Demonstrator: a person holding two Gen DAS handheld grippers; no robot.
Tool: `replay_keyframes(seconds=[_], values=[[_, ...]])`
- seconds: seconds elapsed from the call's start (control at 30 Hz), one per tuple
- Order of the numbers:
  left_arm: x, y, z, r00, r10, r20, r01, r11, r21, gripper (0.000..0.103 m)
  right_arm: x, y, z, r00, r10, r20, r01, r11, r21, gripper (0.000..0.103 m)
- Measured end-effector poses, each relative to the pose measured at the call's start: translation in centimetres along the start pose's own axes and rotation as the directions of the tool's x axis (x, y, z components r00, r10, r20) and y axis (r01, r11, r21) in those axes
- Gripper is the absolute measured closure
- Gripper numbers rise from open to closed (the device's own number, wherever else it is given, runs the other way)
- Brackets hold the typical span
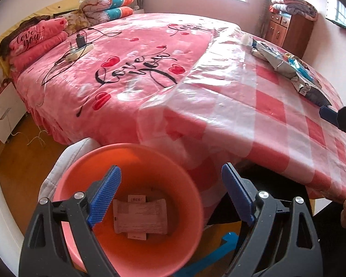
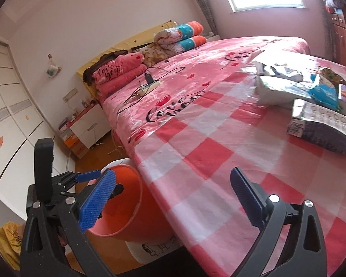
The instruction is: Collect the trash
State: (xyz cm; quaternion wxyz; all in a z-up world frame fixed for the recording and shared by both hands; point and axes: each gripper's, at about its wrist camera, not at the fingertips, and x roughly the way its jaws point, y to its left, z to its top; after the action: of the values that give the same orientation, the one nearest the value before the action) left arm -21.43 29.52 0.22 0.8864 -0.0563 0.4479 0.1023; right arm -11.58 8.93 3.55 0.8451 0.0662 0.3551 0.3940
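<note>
The right gripper [image 2: 173, 198] has its jaws wide apart and holds nothing; it hovers over the near part of the checked cloth [image 2: 207, 152]. The wrappers [image 2: 311, 106] lie ahead of it and to its right, in a loose heap with the long axis running away from the tool. The left gripper [image 1: 170, 198], also apart and empty, is above the orange bin [image 1: 150, 242], which stands low on the left beside the table edge. I judge the right one is nearer to the trash.
</note>
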Motion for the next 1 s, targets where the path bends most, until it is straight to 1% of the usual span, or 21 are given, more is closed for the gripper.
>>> replay_keyframes(seconds=[0.1, 0.33, 0.5, 0.6, 0.67, 0.8, 0.83, 0.9, 0.93, 1.0], values=[[0.1, -1.1, 0.8, 1.000, 0.010, 0.003, -0.010, 1.000, 0.021, 0.014, -0.4, -1.2, 0.0, 1.000, -0.006, 0.002, 0.006, 1.000, 0.018, 0.005], [-0.1, -4.2, 2.8, 1.000, -0.015, 0.010, 0.014, 0.998, 0.055, 0.014, -2.3, -3.9, 0.2, 0.996, -0.082, 0.043, 0.080, 0.996, 0.044, 0.005], [-0.4, -6.7, 5.6, 0.999, -0.025, 0.041, 0.021, 0.996, 0.085, 0.014, -4.5, -7.5, 0.6, 0.985, -0.139, 0.099, 0.124, 0.983, 0.138, 0.005], [-0.6, -8.8, 8.3, 0.996, -0.047, 0.075, 0.039, 0.994, 0.106, 0.014, -5.8, -10.1, 0.8, 0.977, -0.164, 0.133, 0.137, 0.972, 0.192, 0.005], [-0.6, -10.2, 9.9, 0.993, -0.066, 0.095, 0.053, 0.990, 0.129, 0.014, -6.3, -11.6, 1.0, 0.973, -0.185, 0.140, 0.152, 0.964, 0.219, 0.005], [0.3, -13.5, 14.1, 0.986, -0.129, 0.104, 0.111, 0.981, 0.161, 0.014, -7.5, -14.2, 1.1, 0.962, -0.214, 0.167, 0.165, 0.949, 0.269, 0.005], [0.8, -14.6, 15.8, 0.984, -0.144, 0.109, 0.125, 0.978, 0.164, 0.014, -7.8, -14.7, 1.1, 0.960, -0.220, 0.171, 0.167, 0.946, 0.278, 0.005], [1.7, -16.1, 17.9, 0.981, -0.160, 0.110, 0.141, 0.977, 0.162, 0.014, -8.4, -15.9, 1.1, 0.957, -0.226, 0.183, 0.164, 0.939, 0.302, 0.005], [2.7, -17.3, 19.6, 0.980, -0.170, 0.106, 0.152, 0.976, 0.157, 0.014, -8.5, -16.3, 1.2, 0.956, -0.226, 0.187, 0.160, 0.937, 0.312, 0.005], [4.1, -18.4, 21.6, 0.979, -0.176, 0.101, 0.161, 0.976, 0.147, 0.014, -9.1, -17.2, 1.3, 0.955, -0.226, 0.193, 0.154, 0.932, 0.328, 0.005]])
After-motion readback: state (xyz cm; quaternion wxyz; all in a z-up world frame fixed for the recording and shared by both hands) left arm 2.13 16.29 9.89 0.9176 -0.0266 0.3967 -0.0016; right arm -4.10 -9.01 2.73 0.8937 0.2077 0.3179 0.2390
